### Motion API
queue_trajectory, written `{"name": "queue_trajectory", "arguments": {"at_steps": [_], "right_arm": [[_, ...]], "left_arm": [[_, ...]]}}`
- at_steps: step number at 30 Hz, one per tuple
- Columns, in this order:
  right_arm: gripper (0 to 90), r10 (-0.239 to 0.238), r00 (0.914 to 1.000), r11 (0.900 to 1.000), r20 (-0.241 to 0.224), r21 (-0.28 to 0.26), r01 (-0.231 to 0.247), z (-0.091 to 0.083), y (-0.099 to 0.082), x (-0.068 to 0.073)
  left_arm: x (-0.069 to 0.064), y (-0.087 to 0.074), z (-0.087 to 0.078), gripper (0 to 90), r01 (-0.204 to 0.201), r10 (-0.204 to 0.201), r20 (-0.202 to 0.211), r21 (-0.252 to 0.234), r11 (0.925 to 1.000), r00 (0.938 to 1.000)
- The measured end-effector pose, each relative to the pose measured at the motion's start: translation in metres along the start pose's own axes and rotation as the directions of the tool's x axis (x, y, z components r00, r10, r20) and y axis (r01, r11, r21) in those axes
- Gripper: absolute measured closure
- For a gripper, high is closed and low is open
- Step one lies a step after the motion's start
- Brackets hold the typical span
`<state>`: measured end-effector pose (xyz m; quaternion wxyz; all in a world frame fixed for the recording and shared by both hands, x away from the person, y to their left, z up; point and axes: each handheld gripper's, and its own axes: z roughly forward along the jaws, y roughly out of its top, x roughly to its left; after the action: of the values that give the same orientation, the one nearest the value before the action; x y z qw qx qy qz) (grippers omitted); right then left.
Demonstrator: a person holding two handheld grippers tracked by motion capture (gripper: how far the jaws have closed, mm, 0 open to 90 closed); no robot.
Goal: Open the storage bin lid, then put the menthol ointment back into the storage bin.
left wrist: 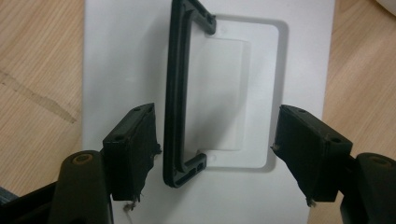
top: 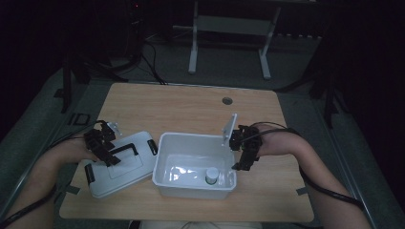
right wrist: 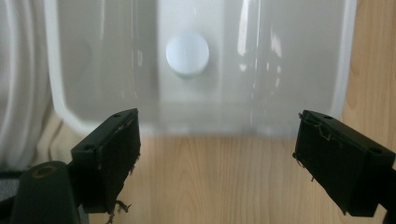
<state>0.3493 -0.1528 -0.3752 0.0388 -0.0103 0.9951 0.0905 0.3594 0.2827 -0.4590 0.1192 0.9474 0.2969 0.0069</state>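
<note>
A white plastic box [top: 165, 162] stands open in the middle of the wooden table, with a small white-capped bottle [top: 211, 175] inside at its right end. Its white lid [top: 124, 174] with a black handle [top: 125, 149] lies flat to the left. My left gripper [top: 110, 157] hovers open over the lid. In the left gripper view the black handle [left wrist: 180, 93] sits between the spread jaws of that gripper [left wrist: 215, 154], closer to the left one. My right gripper [top: 241, 162] is open just outside the box's right wall. The right gripper view has the bottle cap [right wrist: 187, 53] beyond the box wall [right wrist: 299, 70], past the gripper [right wrist: 217, 158].
The table [top: 191, 105] has a round cable hole [top: 227, 100] near its far edge. A metal stand [top: 229, 43] and cables are on the dark floor behind. Bare wood lies behind the box and at the front right.
</note>
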Motion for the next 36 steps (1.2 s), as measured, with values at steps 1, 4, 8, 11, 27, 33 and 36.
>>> {"name": "queue_trajectory", "arguments": {"at_steps": [1, 4, 8, 11, 27, 33, 36], "right_arm": [[14.0, 0.009, 1.0, 1.0, 0.001, -0.001, -0.009, -0.001, -0.004, 0.0], [14.0, 0.023, 0.9997, 0.9997, 0.013, -0.001, -0.023, -0.003, -0.019, -0.001], [14.0, 0.038, 0.999, 0.9993, 0.023, 0.004, -0.038, -0.001, -0.036, -0.001], [14.0, 0.044, 0.9987, 0.999, 0.024, 0.005, -0.044, 0.003, -0.047, -0.001], [14.1, 0.157, 0.9875, 0.9869, -0.008, 0.038, -0.157, 0.045, -0.111, 0.005], [14.2, 0.195, 0.9803, 0.9801, -0.031, 0.042, -0.194, 0.057, -0.127, 0.006], [14.2, 0.21, 0.9765, 0.9766, -0.047, 0.056, -0.207, 0.063, -0.134, 0.008]], "left_arm": [[-0.001, 0.001, 0.0, 30.1, -0.007, 0.007, -0.003, -0.001, 1.0, 1.0], [0.0, 0.001, 0.0, 30.1, -0.004, 0.004, -0.008, -0.005, 1.0, 1.0], [-0.001, 0.002, -0.001, 30.1, -0.01, 0.01, -0.007, -0.012, 0.9999, 0.9999], [-0.002, 0.003, 0.0, 30.1, -0.018, 0.018, -0.001, -0.01, 0.9998, 0.9998], [0.001, 0.004, 0.01, 33.0, -0.033, 0.033, -0.028, -0.021, 0.9992, 0.9991], [0.006, 0.005, 0.012, 41.7, -0.036, 0.034, -0.071, -0.033, 0.9988, 0.9969], [0.008, 0.005, 0.012, 51.8, -0.04, 0.033, -0.118, -0.057, 0.9976, 0.9925]]}}
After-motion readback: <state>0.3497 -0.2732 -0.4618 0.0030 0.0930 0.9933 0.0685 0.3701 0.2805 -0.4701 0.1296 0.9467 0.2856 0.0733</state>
